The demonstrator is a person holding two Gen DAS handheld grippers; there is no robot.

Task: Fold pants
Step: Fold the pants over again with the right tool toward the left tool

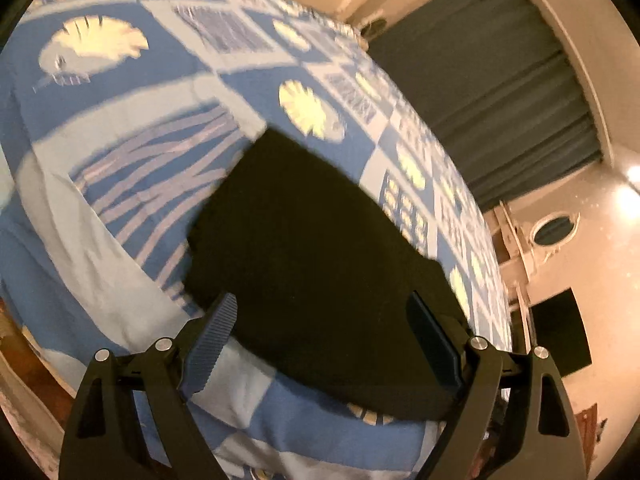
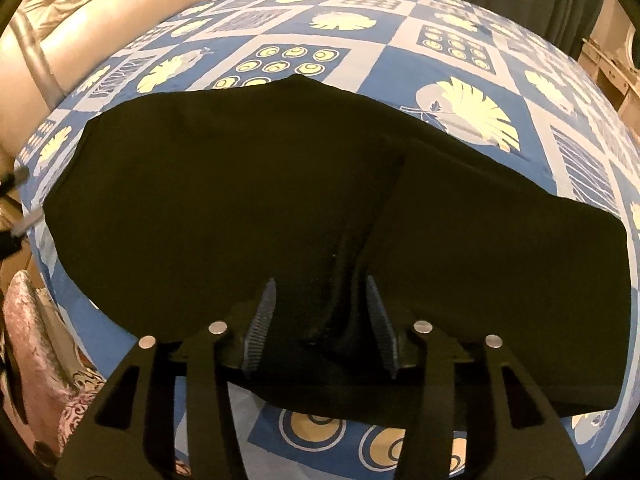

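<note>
While the black pants (image 2: 256, 200) lie flat across the middle of the blue patterned bedspread (image 2: 460, 52), a raised crease runs toward lower centre of the right wrist view. Left gripper (image 1: 324, 316): jaws wide apart, nothing between them, above the pants' near edge. Right gripper (image 2: 320, 304): jaws partly open, straddling the crease, pads not pressing it.

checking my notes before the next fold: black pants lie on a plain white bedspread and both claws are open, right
Not quite. The bedspread is not plain white: it is blue patchwork with pale leaf and circle prints, as the right wrist view shows. The rest holds: the black pants lie on it, and the left claw and right claw are open.
</note>
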